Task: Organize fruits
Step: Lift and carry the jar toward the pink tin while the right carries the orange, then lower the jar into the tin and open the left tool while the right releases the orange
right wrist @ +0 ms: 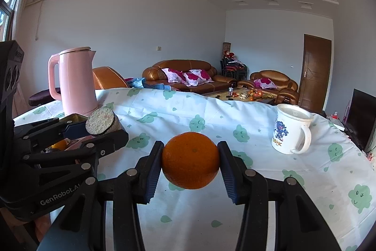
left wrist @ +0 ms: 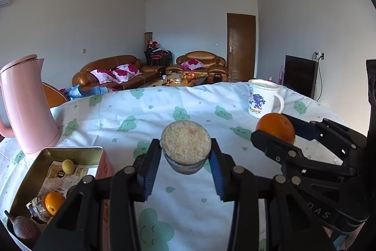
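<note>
The "GenRobot.AI"-marked left gripper (left wrist: 185,161) clamped a round grainy-topped cup (left wrist: 185,145), while the right gripper (right wrist: 190,164) clamped a round orange fruit (right wrist: 190,160).

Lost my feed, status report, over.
Left gripper shut on jar. Right gripper shut on orange. Tin partly filled. Nothing blocking.
</note>
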